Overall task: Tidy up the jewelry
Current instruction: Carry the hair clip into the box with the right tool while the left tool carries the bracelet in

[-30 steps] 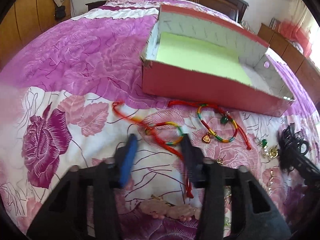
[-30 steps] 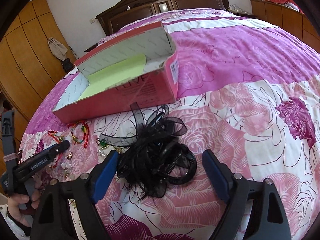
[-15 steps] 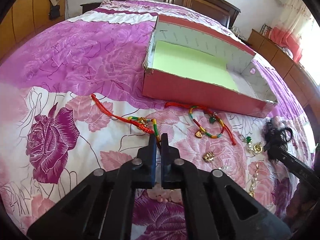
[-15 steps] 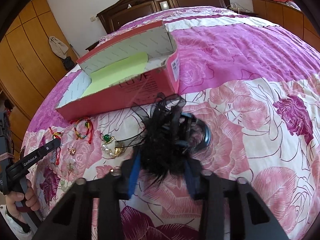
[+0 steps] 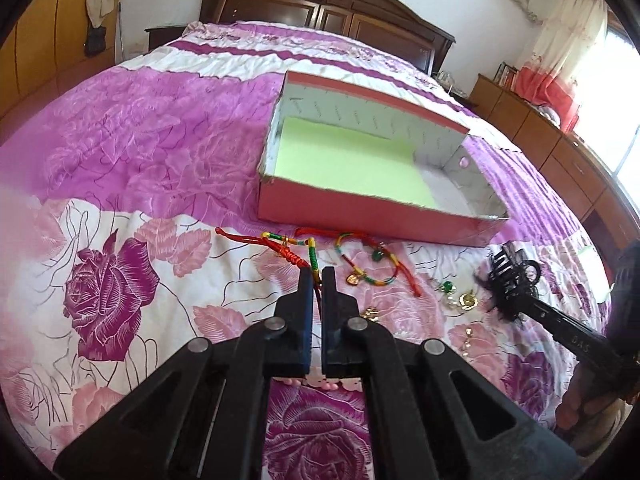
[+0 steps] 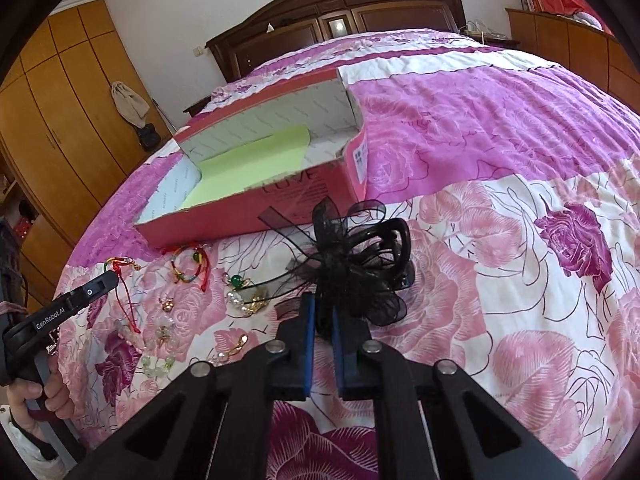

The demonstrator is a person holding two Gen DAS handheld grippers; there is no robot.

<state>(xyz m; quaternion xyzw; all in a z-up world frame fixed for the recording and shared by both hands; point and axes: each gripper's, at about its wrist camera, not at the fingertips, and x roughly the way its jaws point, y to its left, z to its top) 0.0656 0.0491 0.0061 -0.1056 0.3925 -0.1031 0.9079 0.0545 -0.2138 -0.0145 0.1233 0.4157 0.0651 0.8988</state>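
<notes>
My left gripper (image 5: pixel 317 274) is shut on a red and multicoloured cord bracelet (image 5: pixel 294 249) and holds it above the bedspread; its free end trails left. My right gripper (image 6: pixel 320 304) is shut on a black mesh hair clip (image 6: pixel 356 264), lifted off the bed. An open red cardboard box (image 5: pixel 360 216) with a green sheet inside (image 5: pixel 352 156) lies just beyond both. A second multicoloured bracelet with a green bead (image 5: pixel 372 260) lies in front of the box. The right gripper with the clip also shows in the left wrist view (image 5: pixel 512 276), and the left gripper in the right wrist view (image 6: pixel 114 278).
Several small pieces lie on the floral bedspread: a pearl and gold brooch with a green stone (image 6: pixel 244 296), gold charms (image 5: pixel 370 313), and pale bead bracelets (image 6: pixel 156 362). A wooden headboard (image 6: pixel 340 12) stands behind. Wardrobes (image 6: pixel 56 112) line the left wall.
My left gripper closed on the red cord bracelet and raised it. My right gripper closed on the black hair clip and lifted it toward the box.
</notes>
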